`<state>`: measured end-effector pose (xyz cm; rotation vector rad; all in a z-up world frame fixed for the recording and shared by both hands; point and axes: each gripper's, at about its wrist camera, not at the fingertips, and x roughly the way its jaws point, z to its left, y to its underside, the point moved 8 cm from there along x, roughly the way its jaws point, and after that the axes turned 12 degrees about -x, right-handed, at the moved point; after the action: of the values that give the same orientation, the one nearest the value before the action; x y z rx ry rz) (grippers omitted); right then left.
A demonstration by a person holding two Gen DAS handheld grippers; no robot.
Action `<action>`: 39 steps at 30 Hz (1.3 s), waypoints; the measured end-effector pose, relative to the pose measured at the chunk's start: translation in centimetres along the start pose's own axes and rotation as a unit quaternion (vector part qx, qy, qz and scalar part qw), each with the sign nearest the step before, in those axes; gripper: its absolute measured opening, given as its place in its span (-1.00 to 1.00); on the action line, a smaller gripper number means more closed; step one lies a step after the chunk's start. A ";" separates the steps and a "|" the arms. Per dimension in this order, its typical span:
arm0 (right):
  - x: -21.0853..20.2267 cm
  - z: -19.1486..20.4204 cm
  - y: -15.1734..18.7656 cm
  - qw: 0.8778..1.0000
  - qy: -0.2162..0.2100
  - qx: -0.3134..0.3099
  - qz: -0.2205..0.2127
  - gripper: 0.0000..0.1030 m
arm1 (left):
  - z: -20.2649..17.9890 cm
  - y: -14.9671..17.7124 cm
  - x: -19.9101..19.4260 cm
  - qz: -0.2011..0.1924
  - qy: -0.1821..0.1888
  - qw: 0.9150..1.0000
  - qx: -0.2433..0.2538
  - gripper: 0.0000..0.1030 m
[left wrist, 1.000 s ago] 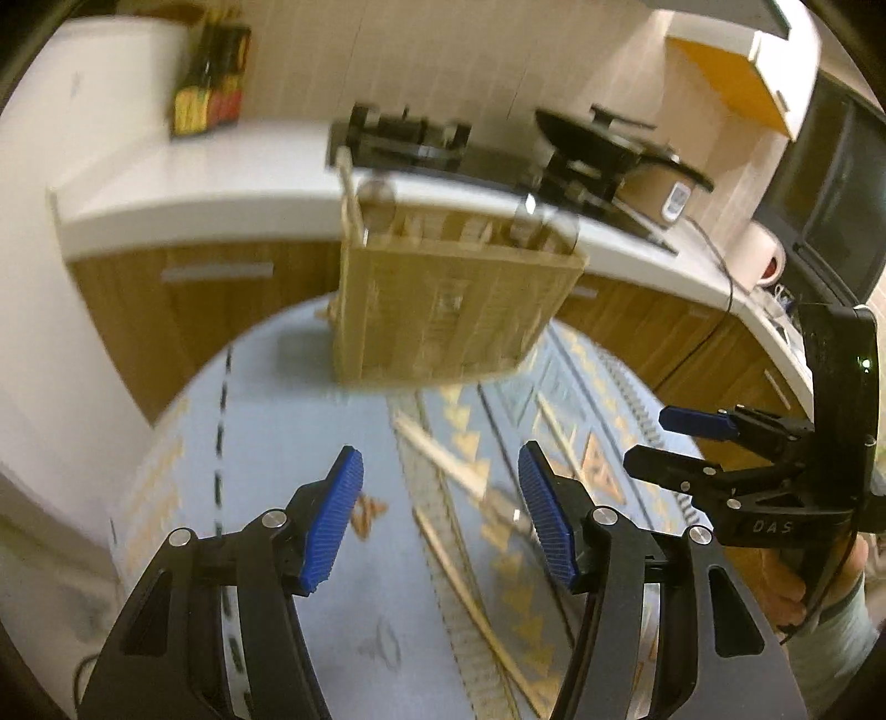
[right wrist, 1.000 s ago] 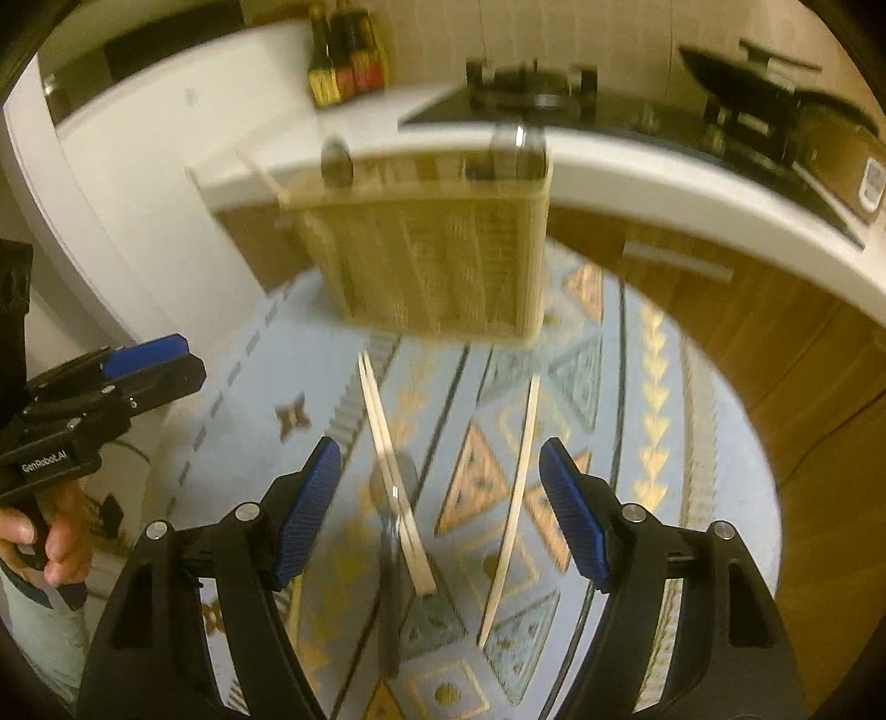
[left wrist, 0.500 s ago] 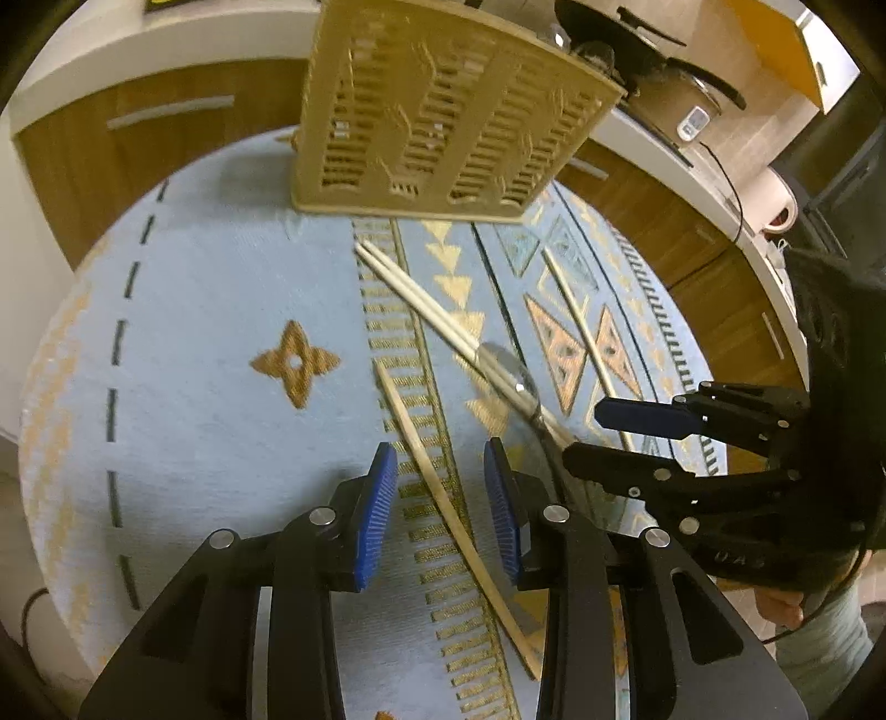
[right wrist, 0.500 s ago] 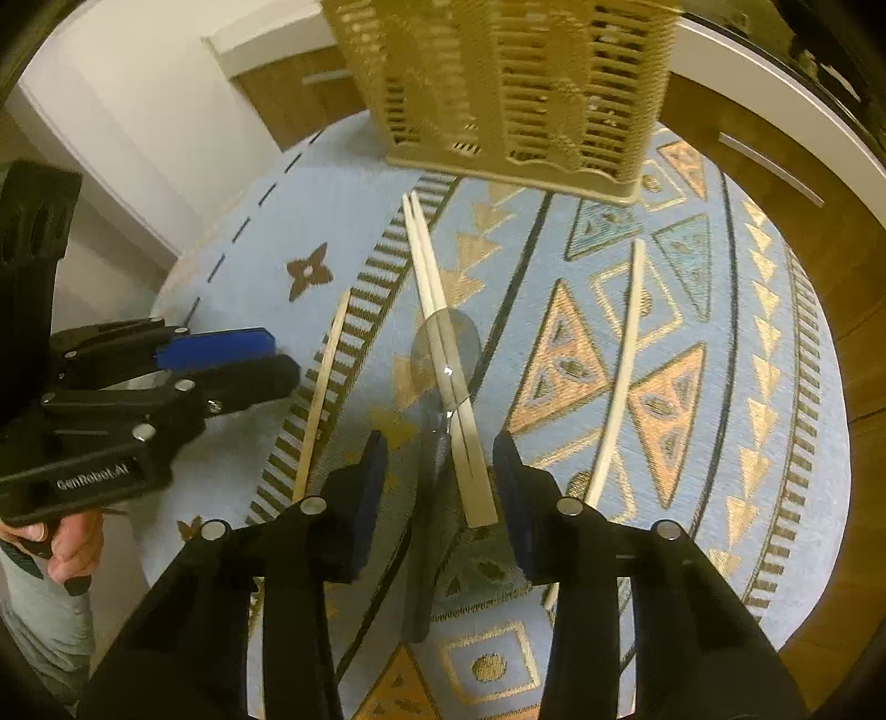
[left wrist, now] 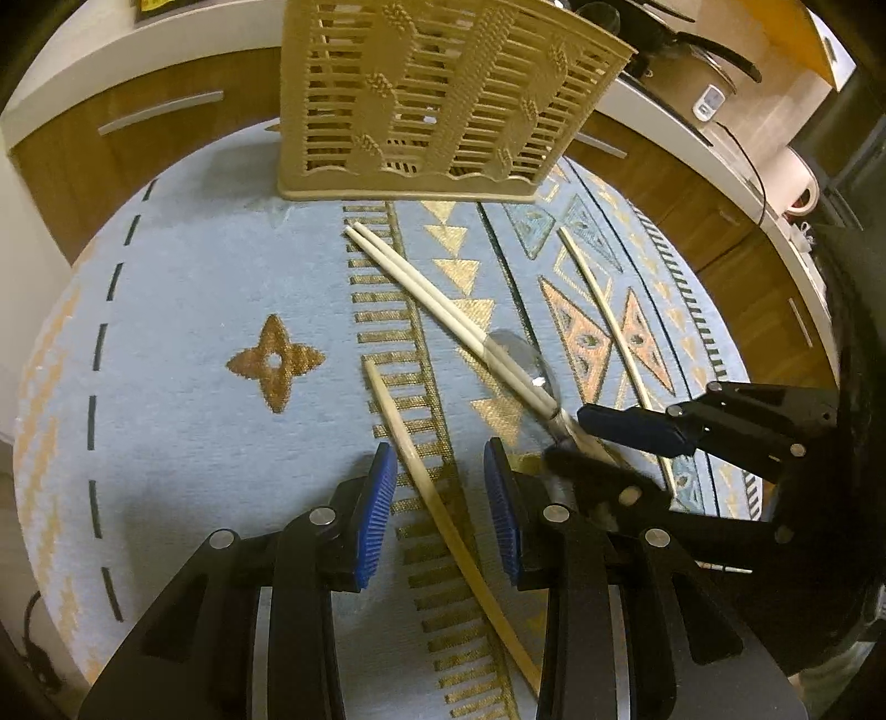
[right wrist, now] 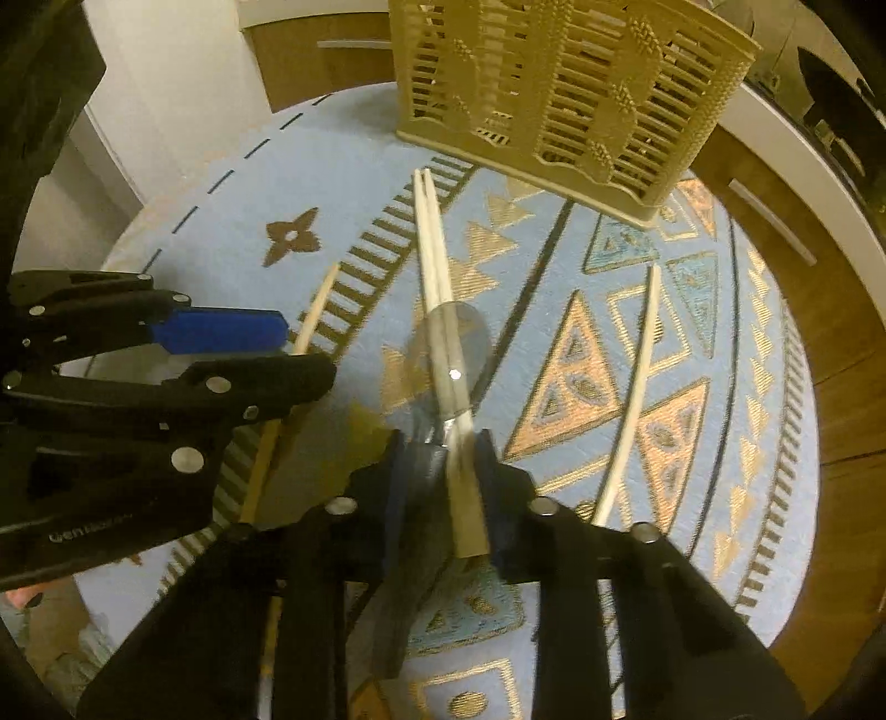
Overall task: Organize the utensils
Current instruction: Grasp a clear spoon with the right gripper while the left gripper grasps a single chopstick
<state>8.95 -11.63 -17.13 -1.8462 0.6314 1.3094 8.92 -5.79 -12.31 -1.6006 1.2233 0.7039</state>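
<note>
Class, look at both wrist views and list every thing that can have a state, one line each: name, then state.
Right gripper: jaws just closing, shut on the pair of chopsticks.
Left gripper: open, straddling the single chopstick, pads not touching it.
Pair of chopsticks: side by side, lying across the spoon.
Spoon: flat on the cloth, under the pair.
Single chopstick: flat on the cloth.
Far chopstick: flat, untouched.
Utensil basket: upright.

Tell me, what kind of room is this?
Probably a kitchen: a stove with pans sits on the white counter, wooden cabinets run below, and chopsticks lie by a utensil basket.
</note>
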 end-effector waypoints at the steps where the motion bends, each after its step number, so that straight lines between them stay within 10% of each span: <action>1: 0.0 -0.1 0.0 1.000 -0.002 0.003 -0.001 -0.77 | 0.0 0.0 0.2 0.001 -0.007 1.000 0.001 -0.41; 17: -1.6 -3.7 1.7 0.995 -0.061 0.079 -0.022 -0.80 | -0.7 0.0 1.1 -0.006 -0.093 0.991 0.101 -0.91; 23: -2.3 -4.0 2.2 0.993 -0.078 0.089 -0.029 -0.80 | 0.0 0.0 0.9 0.016 -0.053 0.992 0.116 -0.92; 39: -4.1 -4.2 2.1 0.991 -0.091 0.091 -0.049 -0.80 | -1.8 0.2 1.0 0.017 -0.110 0.982 0.155 -0.93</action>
<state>8.29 -16.41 -13.20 -1.5714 0.5374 1.2928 8.91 -7.90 -12.60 -1.2141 1.1367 0.6559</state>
